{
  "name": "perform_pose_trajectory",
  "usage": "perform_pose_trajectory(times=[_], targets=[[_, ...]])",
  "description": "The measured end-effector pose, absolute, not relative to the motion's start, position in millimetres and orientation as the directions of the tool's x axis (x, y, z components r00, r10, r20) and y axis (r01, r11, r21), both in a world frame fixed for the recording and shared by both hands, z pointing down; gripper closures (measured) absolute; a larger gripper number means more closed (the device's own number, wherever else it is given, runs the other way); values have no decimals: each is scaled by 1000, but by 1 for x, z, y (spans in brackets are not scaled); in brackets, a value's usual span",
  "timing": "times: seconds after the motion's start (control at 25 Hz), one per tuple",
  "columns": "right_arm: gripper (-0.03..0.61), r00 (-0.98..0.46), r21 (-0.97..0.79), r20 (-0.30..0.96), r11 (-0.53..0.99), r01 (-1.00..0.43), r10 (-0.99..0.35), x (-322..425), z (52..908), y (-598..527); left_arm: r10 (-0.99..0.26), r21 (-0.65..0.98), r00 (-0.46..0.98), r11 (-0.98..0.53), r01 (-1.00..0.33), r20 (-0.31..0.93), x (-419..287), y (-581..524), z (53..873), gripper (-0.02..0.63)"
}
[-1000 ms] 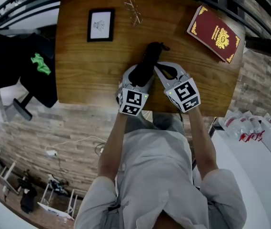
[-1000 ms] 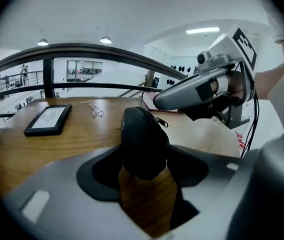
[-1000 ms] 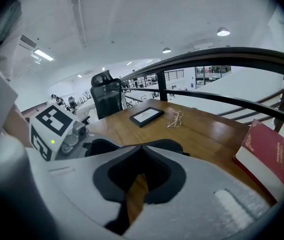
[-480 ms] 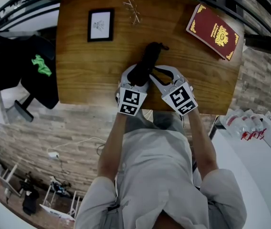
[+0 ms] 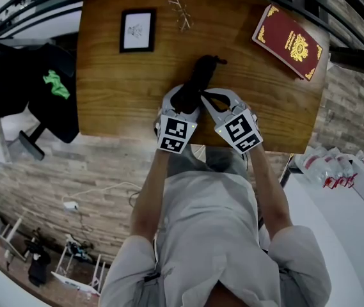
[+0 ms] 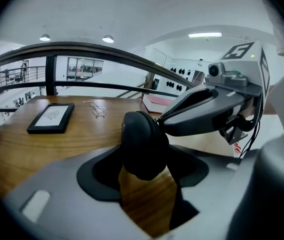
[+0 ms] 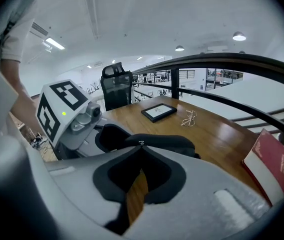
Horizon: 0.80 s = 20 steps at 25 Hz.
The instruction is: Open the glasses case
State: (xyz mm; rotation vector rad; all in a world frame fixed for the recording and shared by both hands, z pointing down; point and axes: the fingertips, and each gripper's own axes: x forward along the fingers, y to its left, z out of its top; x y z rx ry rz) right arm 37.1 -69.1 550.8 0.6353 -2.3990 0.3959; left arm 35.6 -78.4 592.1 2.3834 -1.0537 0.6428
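Note:
A black glasses case point(image 5: 199, 78) lies lengthwise on the wooden table point(image 5: 114, 98), and looks closed. My left gripper point(image 5: 183, 97) is shut on the case's near end. In the left gripper view that rounded end point(image 6: 142, 141) sits between both pads. My right gripper point(image 5: 205, 94) comes in from the right, its tips against the case's side. In the right gripper view the case point(image 7: 169, 144) lies across behind the right gripper point(image 7: 141, 147), whose tips meet on a small metal zip pull point(image 7: 141, 143) at the case's edge.
A framed picture point(image 5: 137, 31) and wire-rimmed glasses point(image 5: 180, 13) lie at the back of the table, a red booklet point(image 5: 290, 42) at the back right. The table's front edge runs just under both grippers. A black chair point(image 5: 47, 88) stands to the left.
My right gripper has shifted left toward the case and rolled a little. The left gripper and the case have stayed in place.

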Motion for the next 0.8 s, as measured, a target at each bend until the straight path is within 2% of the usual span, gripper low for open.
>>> perform_pose_trajectory(times=[0.8], targets=[[575, -686, -182, 662, 823, -538, -301, 43, 553, -64, -541, 209, 611, -626, -751, 578, 35, -64, 595, 313]])
